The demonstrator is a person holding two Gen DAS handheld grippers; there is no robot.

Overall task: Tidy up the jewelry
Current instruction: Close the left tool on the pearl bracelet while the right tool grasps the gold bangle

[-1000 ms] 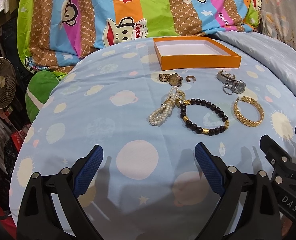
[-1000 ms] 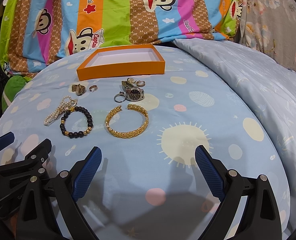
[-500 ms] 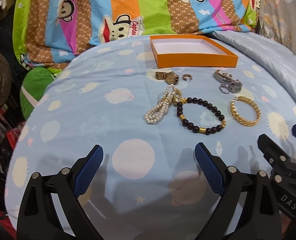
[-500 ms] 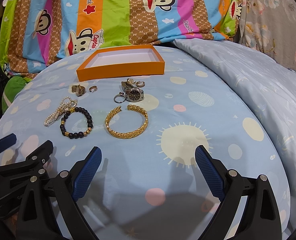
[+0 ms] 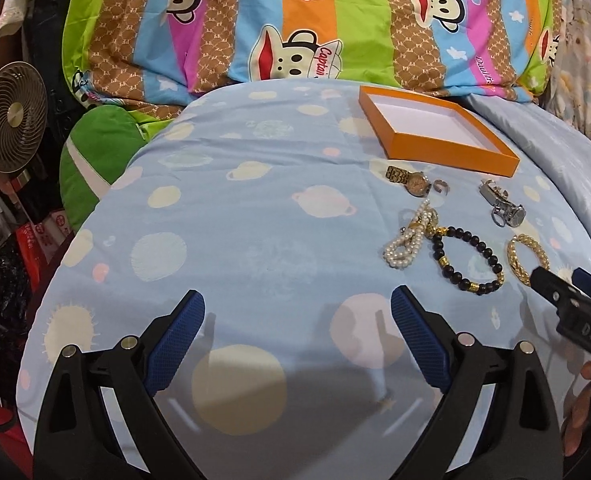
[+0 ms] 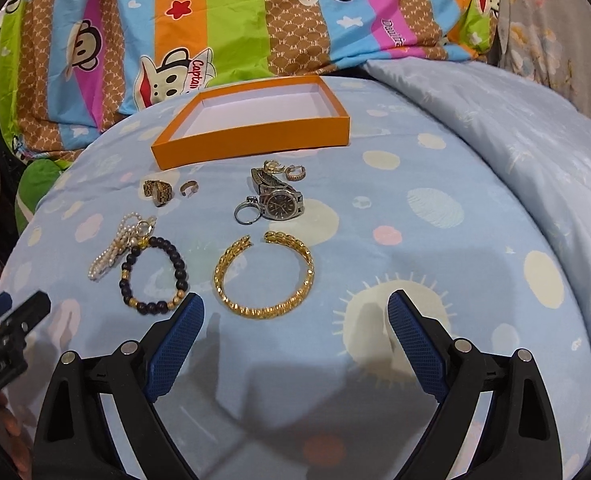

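Right gripper [image 6: 295, 336]: jaws spread wide, empty, over my light blue bedspread [image 6: 435, 248]; gold bangle [image 6: 264, 275] just ahead of its left fingertip. Left gripper [image 5: 297, 334]: likewise wide, empty, well left of the jewelry. Orange box [image 6: 251, 130]: empty, beyond the pieces. Between: silver watch [image 6: 281, 202], black bead bracelet [image 6: 153, 276], pearl strand [image 6: 113, 250], gold watch [image 6: 158, 192].

watches [image 6: 281, 202]: 2 | bracelets [image 6: 264, 272]: 3 | rings [image 6: 247, 211]: 3 | orange box [image 6: 251, 142]: 1
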